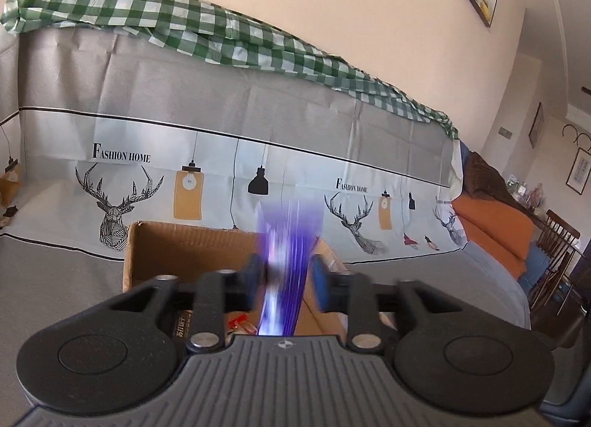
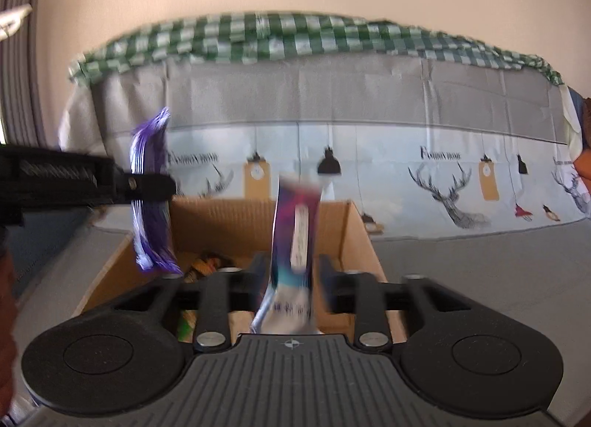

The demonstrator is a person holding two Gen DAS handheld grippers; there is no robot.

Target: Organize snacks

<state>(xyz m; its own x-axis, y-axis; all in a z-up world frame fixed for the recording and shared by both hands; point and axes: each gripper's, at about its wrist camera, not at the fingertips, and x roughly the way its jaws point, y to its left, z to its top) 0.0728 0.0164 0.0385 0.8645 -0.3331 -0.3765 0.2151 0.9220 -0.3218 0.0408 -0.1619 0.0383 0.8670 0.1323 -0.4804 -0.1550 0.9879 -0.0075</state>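
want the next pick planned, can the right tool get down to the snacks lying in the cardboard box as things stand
Probably yes. The cardboard box stands open-topped right below the right tool, nothing covering it. A blurred snack packet sits between its open jaws, though, and the left tool with a purple packet hangs over the box's left side.

Blurred purple packet [image 1: 286, 260] between the parted left gripper [image 1: 286, 281] fingers — above the cardboard box [image 1: 184, 246].

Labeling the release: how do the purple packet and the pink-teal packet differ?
Purple packet is plain purple with pale streaks; pink-teal packet carries a white label. Purple packet sits between the left gripper fingers, pink-teal packet between the right gripper fingers. Both upright, blurred, unpinched, over the cardboard box.
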